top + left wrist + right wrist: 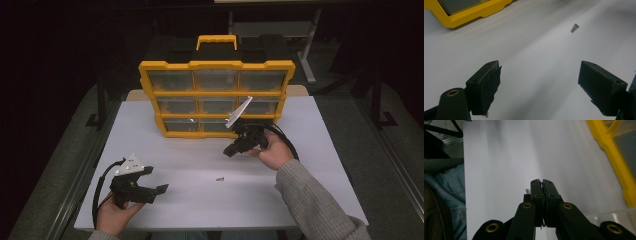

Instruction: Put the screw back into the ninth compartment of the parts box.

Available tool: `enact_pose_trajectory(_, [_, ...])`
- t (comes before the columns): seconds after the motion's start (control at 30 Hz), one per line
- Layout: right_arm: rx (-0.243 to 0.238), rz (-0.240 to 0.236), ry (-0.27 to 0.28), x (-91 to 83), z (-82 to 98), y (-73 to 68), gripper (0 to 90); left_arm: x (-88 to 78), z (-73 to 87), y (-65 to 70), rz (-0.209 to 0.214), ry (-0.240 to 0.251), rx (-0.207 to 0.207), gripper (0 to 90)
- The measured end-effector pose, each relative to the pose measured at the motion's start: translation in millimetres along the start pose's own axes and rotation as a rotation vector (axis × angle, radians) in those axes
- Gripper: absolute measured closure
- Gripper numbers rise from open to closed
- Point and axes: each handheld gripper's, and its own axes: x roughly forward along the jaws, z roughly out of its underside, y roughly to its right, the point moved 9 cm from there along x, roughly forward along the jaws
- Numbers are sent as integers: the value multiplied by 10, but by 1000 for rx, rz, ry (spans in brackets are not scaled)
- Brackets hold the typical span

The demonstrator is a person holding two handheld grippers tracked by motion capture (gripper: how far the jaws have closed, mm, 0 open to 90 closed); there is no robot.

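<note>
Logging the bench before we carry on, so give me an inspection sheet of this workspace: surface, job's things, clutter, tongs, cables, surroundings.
Surface: white table, flat, no marks seen.
Job's things: one small screw lying loose mid-table; yellow drawer organizer upright at the far edge.
Clutter: nothing seen.
Tongs: left tongs open, nothing between them, low over the near left; right tongs shut, raised near the organizer.
Cables: left cable loops off the table edge; right cable arcs over the hand.
Surroundings: dark floor, another desk frame behind.
</note>
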Motion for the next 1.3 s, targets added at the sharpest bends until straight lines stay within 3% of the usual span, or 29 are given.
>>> enact_pose_trajectory(0.13, [12,7,7,-72,-12,18,871,-8,4,-4,-2,-6,9,176])
enact_pose_trajectory(0.17, [11,17,22,-171,-26,79,871,-8,3,-4,-2,-6,9,176])
enact_pose_trajectory(0.43, [22,61,56,-426,-30,221,871,-4,-2,1,-3,2,2,176])
enact_pose_trajectory(0.7, [80,117,57,-597,105,409,871,-6,-6,-5,-3,6,3,175])
enact_pose_trajectory(0.9, [134,145,45,-659,224,523,871,-10,-5,4,6,-2,6,175])
enact_pose_trajectory(1.0, [105,166,52,-653,261,603,870,-9,-4,4,5,-4,12,175])
enact_pose_trajectory(1.07, [142,175,34,-655,307,607,870,-3,-4,5,5,2,1,175])
enact_pose_trajectory(1.2, [161,184,27,-614,394,660,869,3,-9,9,9,10,-10,175])
enact_pose_trajectory(1.3, [173,185,24,-569,451,681,868,0,-1,2,6,-7,16,175])
